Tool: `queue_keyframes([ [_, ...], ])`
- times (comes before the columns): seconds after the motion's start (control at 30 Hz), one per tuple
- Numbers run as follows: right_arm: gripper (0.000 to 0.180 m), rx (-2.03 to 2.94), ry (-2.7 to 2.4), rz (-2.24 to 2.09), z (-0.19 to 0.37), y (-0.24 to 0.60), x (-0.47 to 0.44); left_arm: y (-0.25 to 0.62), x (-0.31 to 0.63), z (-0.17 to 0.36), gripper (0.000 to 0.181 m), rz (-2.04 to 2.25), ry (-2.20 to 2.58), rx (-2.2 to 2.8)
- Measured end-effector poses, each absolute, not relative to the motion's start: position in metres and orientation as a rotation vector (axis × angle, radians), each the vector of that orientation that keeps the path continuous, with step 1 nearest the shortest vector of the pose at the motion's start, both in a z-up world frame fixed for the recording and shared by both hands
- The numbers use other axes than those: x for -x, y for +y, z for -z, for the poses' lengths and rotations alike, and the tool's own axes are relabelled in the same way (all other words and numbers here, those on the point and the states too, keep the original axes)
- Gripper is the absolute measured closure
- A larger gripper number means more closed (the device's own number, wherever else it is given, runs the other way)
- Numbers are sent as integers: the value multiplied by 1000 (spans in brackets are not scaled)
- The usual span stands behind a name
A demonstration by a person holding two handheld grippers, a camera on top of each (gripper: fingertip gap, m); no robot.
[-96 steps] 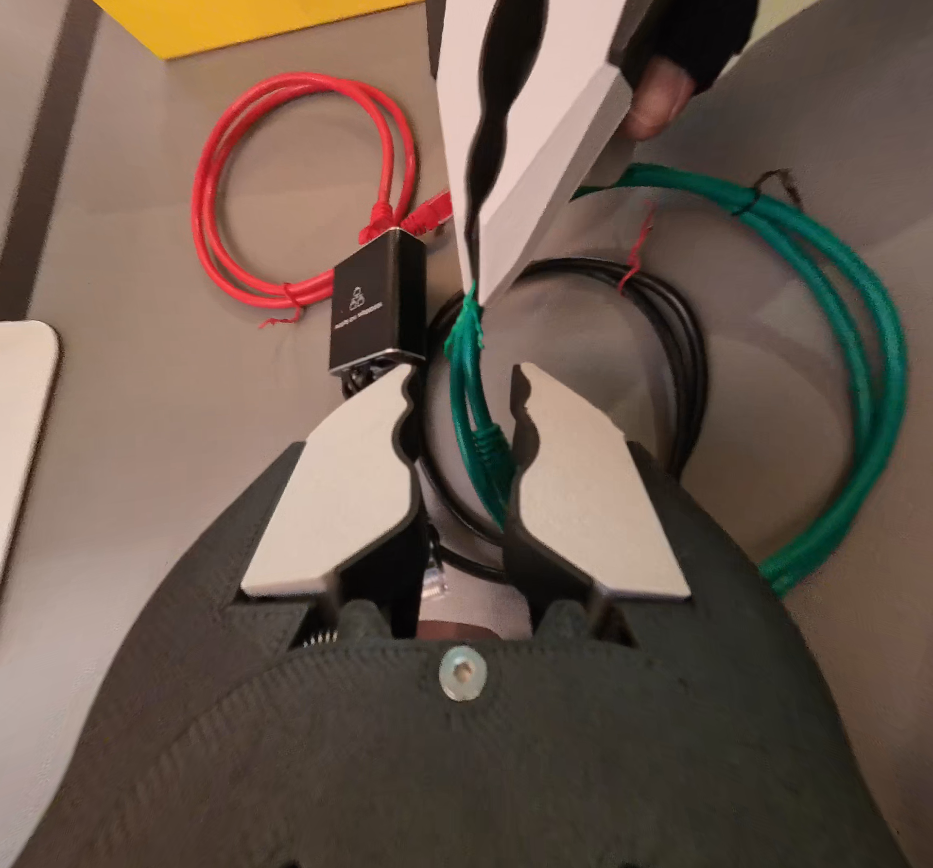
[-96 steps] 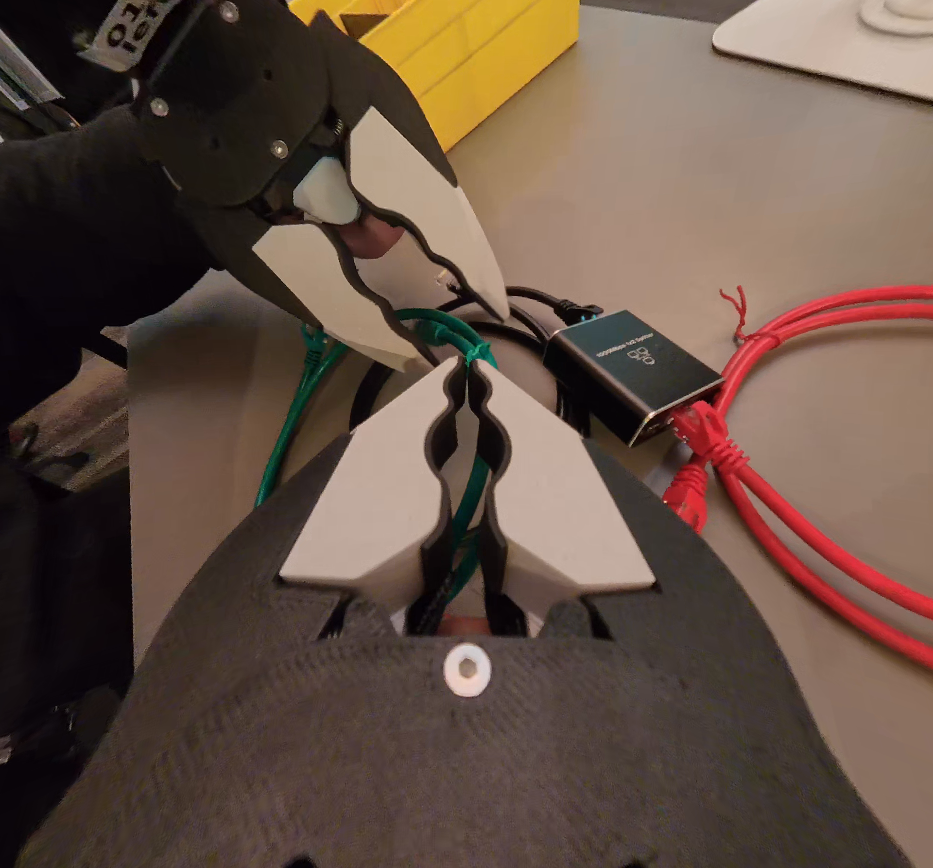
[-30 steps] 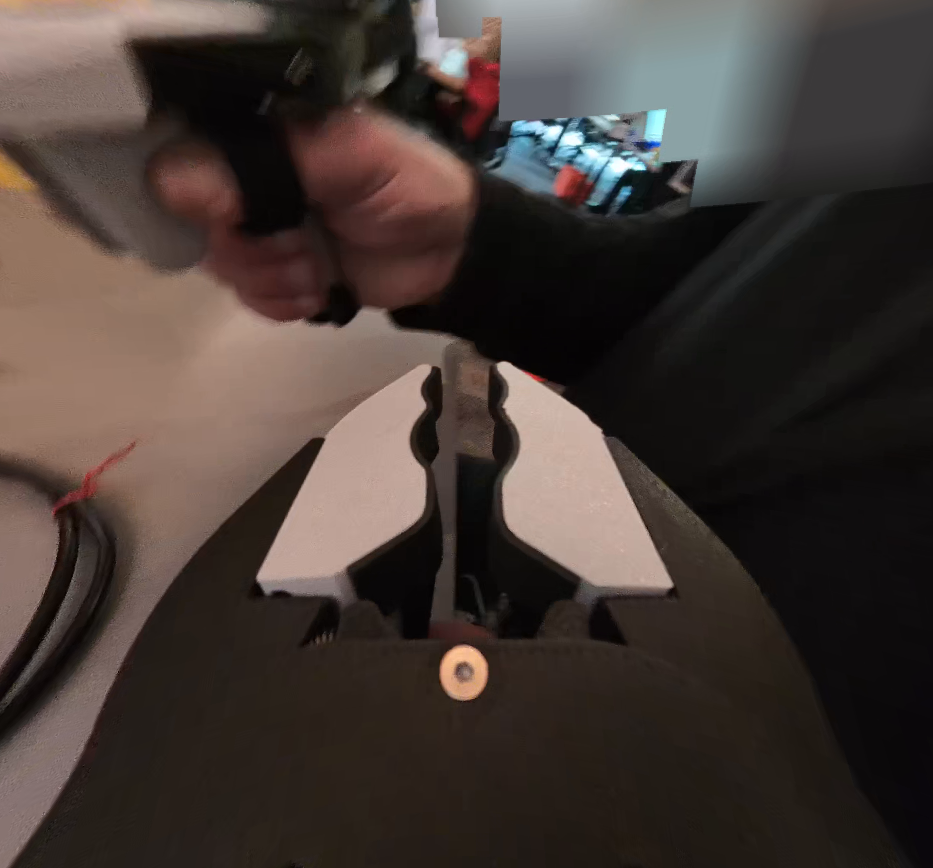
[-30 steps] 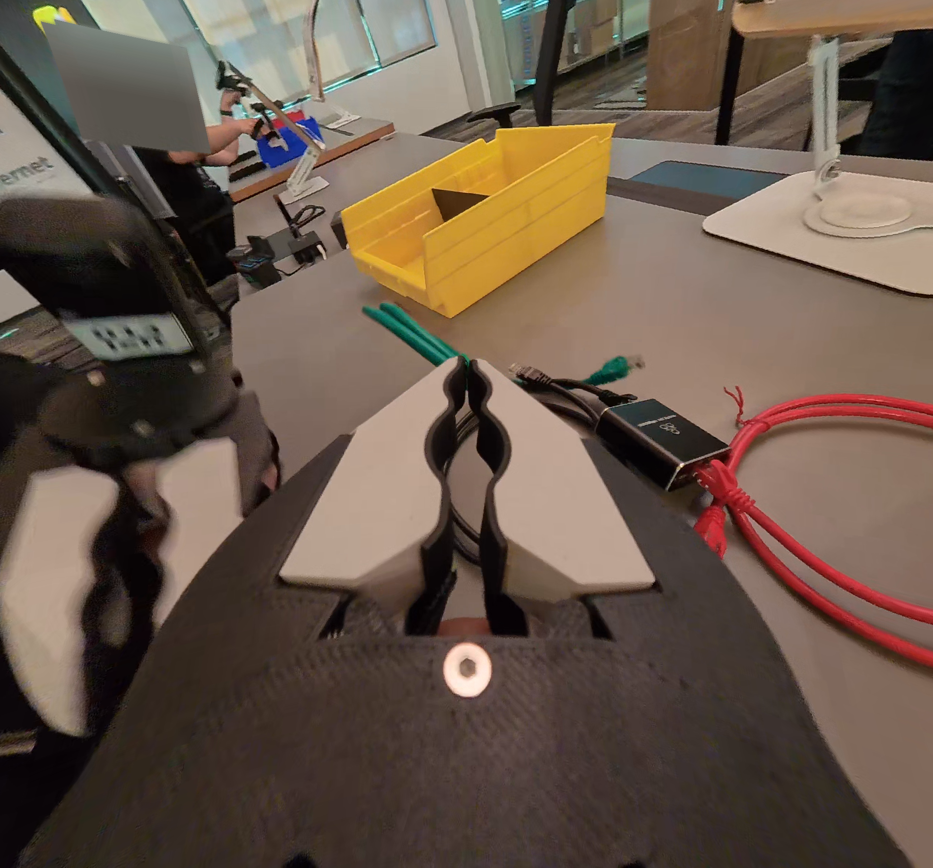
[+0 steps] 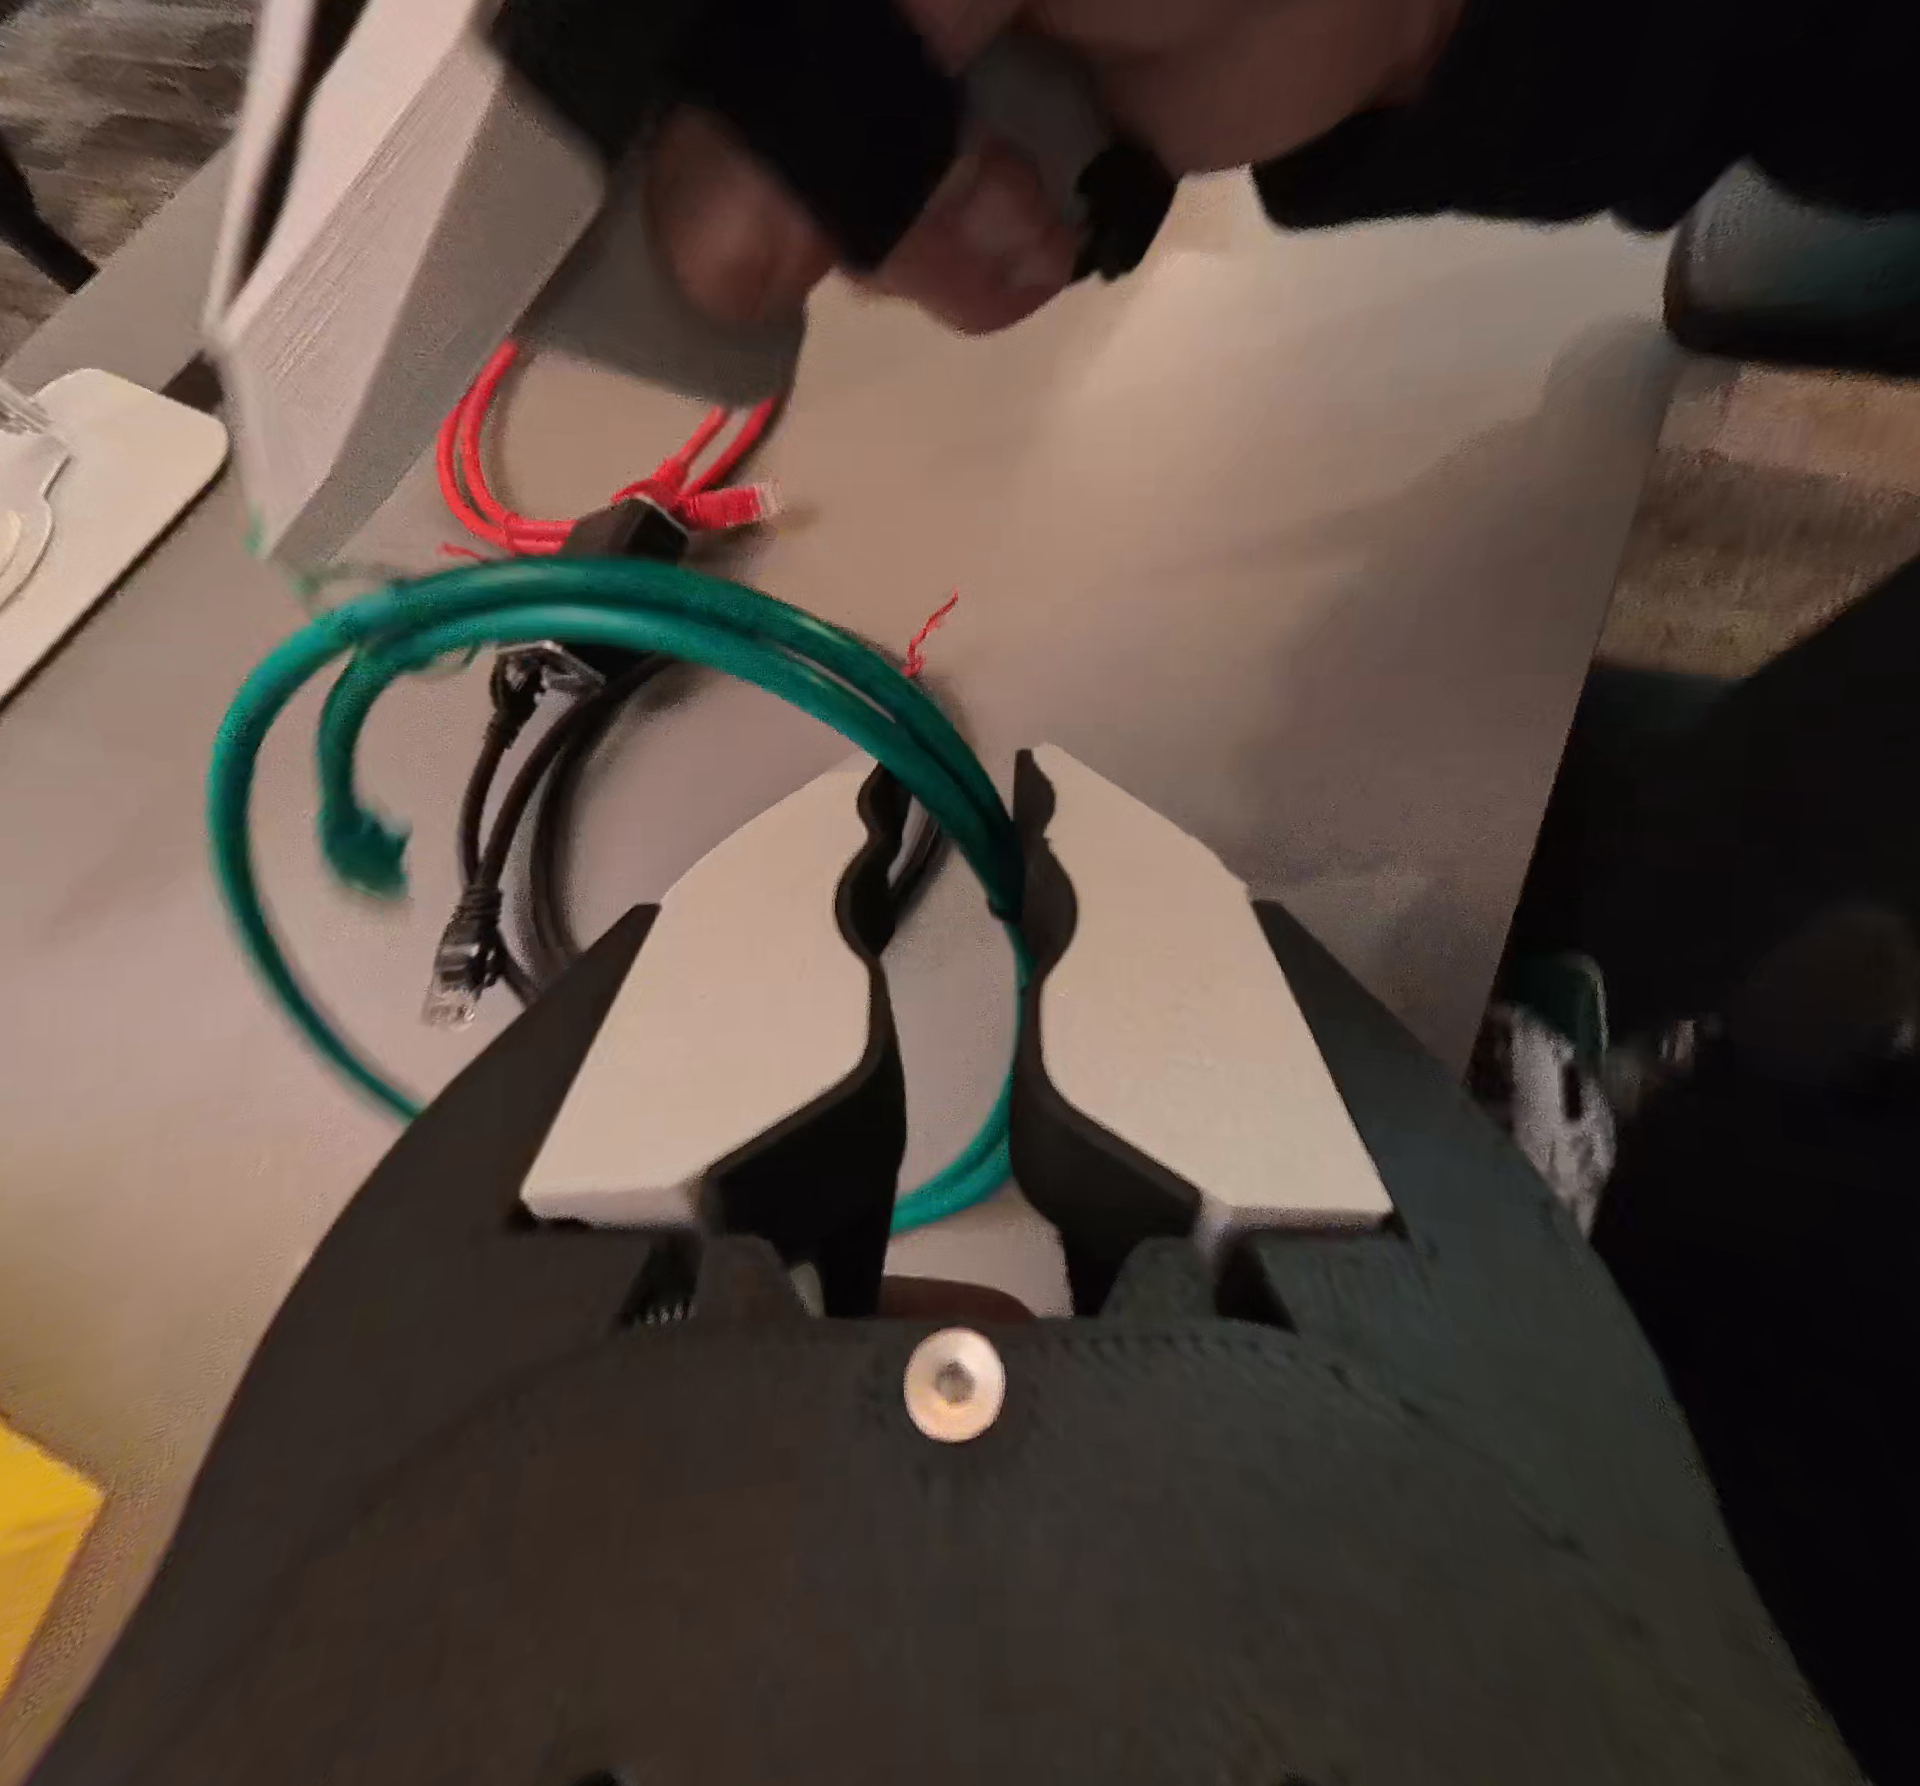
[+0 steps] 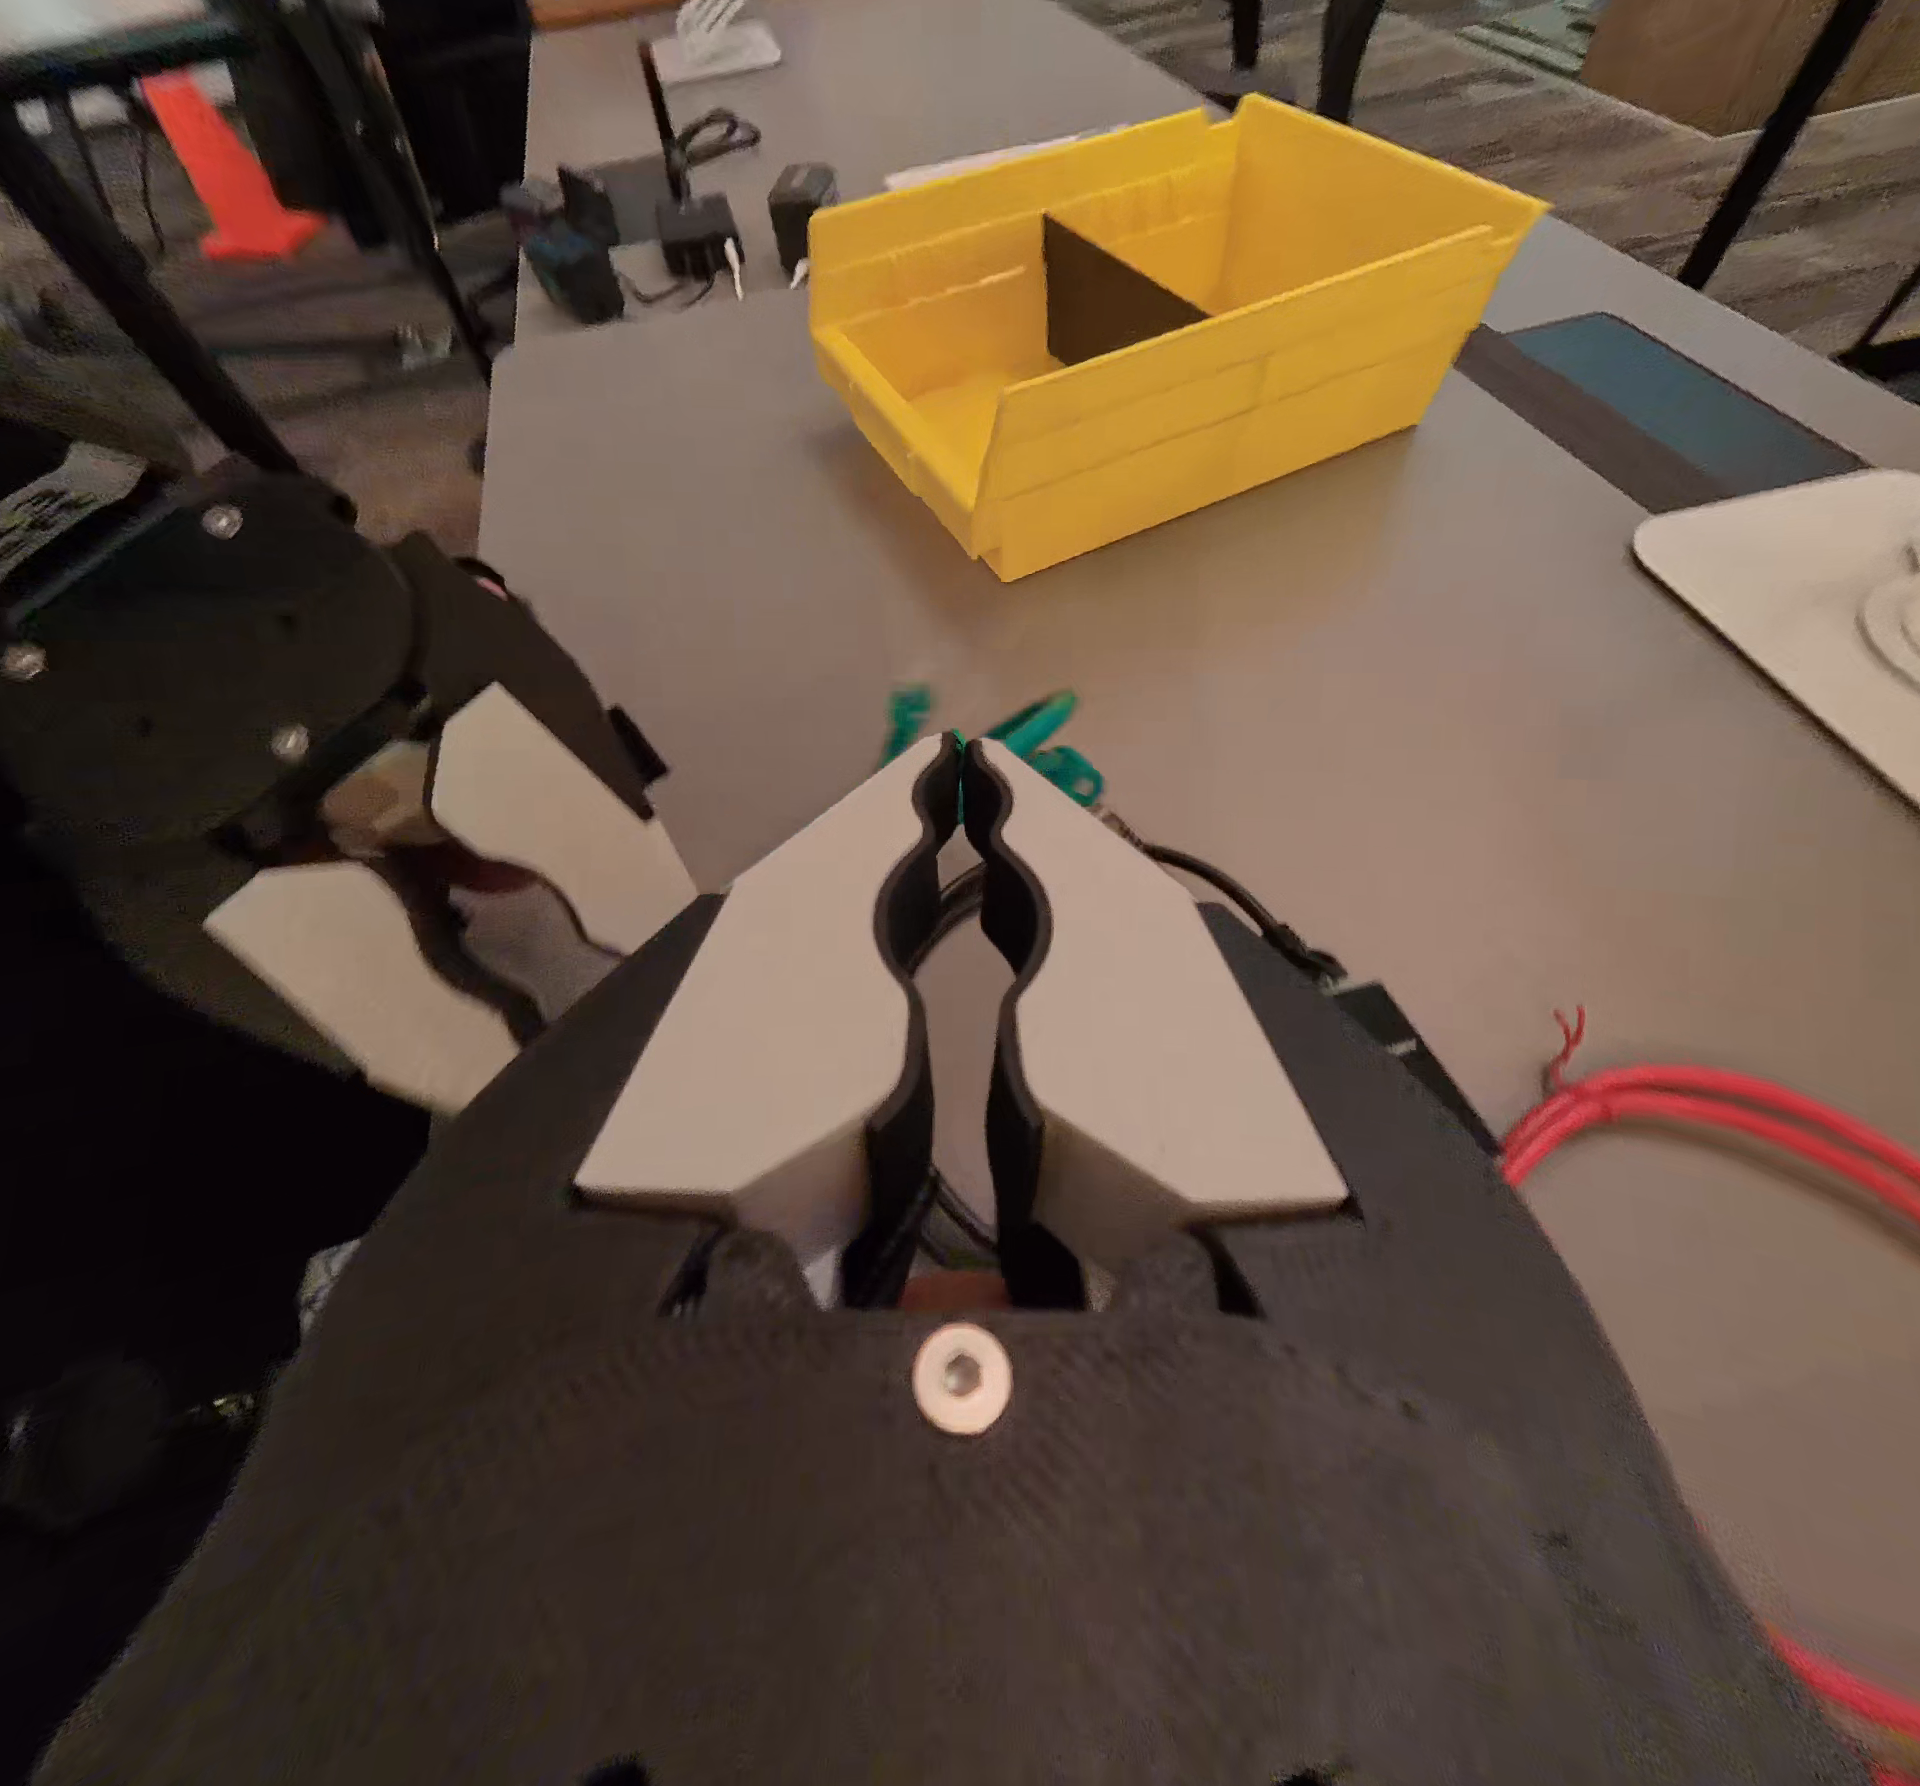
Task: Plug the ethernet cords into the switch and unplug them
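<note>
Left wrist view: the left gripper (image 5: 940, 780) sits part open, the green cord (image 5: 665, 606) looping through its gap. Right gripper (image 6: 958, 757) pinches that cord near its plug, with the switch (image 5: 629, 528) just beyond.

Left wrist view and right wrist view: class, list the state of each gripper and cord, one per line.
Left gripper, open, green cord passing between its fingers.
Right gripper, shut on green cord.
Green cord, raised, one plug dangling free.
Black cord, on table, one plug free.
Red cord, coiled, one plug free.

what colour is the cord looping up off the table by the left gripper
Green, seen best in the left wrist view.
</note>
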State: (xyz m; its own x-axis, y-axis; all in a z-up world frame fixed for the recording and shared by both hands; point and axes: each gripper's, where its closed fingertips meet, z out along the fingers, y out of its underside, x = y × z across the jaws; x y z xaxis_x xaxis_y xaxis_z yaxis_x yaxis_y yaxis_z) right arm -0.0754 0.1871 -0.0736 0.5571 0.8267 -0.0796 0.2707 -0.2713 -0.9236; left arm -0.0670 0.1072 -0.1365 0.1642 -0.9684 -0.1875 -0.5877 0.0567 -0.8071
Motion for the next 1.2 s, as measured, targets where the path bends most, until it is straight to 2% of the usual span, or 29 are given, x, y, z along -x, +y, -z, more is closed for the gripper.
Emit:
queue_keyframes([
  [0.17, 180, 1794, -1168, -601, 74, 190, 115, 120, 25, 127, 156, 698, 1262, 1675],
  [0.2, 180, 1787, -1198, -597, 71, 191, 118, 119, 17, 127, 152, 824, 1230, 1699],
  [0.27, 180, 1774, -1206, -614, 62, 192, 118, 116, 11, 122, 129, 1044, 1150, 1745],
  [0.37, 180, 1786, -1177, -588, 65, 198, 106, 100, 26, 107, 120, 1144, 1171, 1674],
  [0.4, 180, 1786, -1154, -616, 66, 198, 104, 95, 37, 99, 119, 1141, 1190, 1625],
  [0.47, 180, 1772, -1117, -663, 68, 197, 98, 97, 63, 82, 129, 1047, 1217, 1534],
  [0.6, 180, 1736, -1037, -732, 65, 197, 88, 141, 104, 62, 115, 805, 1301, 1467],
  [0.7, 180, 1722, -1006, -782, 62, 197, 83, 136, 106, 58, 124, 1008, 1423, 1450],
  [0.9, 180, 1722, -1014, -770, 60, 200, 78, 86, 96, 58, 110, 1122, 1632, 1323],
  [1.07, 180, 1709, -1048, -793, 62, 196, 80, 136, 123, 18, 116, 1347, 1359, 1312],
  [1.2, 180, 1669, -1074, -841, 57, 189, 84, 181, 110, 41, 115, 1119, 1465, 1359],
])
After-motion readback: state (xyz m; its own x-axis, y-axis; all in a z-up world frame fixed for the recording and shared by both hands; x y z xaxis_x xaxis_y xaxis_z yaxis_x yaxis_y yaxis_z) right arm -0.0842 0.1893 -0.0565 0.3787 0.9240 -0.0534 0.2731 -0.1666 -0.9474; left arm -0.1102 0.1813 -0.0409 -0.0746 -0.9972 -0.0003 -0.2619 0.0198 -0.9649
